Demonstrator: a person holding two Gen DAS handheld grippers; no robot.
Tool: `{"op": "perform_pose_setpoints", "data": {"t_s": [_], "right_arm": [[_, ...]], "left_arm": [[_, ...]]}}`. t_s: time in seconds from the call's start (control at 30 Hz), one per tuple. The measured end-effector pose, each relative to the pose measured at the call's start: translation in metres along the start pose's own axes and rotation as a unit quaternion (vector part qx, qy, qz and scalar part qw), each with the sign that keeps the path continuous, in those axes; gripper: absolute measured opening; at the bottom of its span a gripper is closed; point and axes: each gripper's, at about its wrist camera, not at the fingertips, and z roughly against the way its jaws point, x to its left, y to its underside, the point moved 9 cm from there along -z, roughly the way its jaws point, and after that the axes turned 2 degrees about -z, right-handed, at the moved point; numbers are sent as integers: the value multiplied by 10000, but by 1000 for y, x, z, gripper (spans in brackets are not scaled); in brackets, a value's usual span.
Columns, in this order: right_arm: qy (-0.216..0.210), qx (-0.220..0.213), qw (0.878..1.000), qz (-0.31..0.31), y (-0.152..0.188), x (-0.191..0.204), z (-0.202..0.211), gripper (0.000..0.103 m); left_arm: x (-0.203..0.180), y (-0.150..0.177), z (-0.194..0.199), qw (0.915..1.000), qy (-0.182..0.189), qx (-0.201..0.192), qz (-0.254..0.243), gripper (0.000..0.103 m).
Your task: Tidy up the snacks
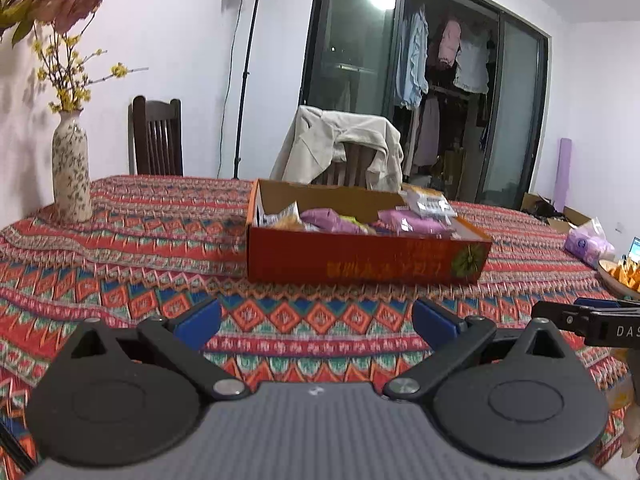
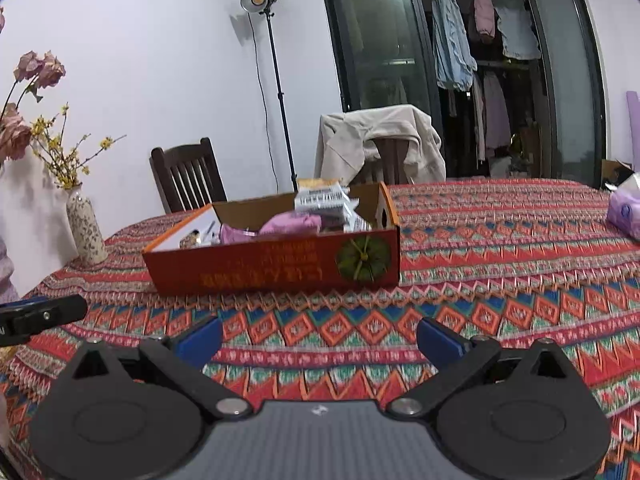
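Observation:
A shallow red cardboard box [image 1: 360, 262] stands on the patterned tablecloth and holds several snack packets, purple ones [image 1: 332, 220] and a white one [image 1: 430, 202]. It also shows in the right wrist view [image 2: 264, 268], with a purple packet [image 2: 294, 222] and a white one [image 2: 320, 200] inside. My left gripper [image 1: 316, 322] is open and empty, low over the cloth in front of the box. My right gripper [image 2: 320, 340] is open and empty, also in front of the box. The right gripper shows at the right edge of the left wrist view [image 1: 588, 316].
A floral vase [image 1: 71, 172] stands at the table's far left. A purple tissue pack [image 1: 588, 242] and a plate of orange snacks [image 1: 624, 274] lie at the right. Two chairs [image 1: 157, 140] stand behind the table, one draped with a beige jacket [image 1: 340, 144].

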Motion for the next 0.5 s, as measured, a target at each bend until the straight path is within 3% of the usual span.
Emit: {"op": "perform_pose_setpoints", "data": {"t_s": [0.5], "right_arm": [[-128, 113, 9998, 81, 17, 14, 13, 103]], "left_arm": [[-2, 18, 9, 9999, -10, 146, 17, 103]]}}
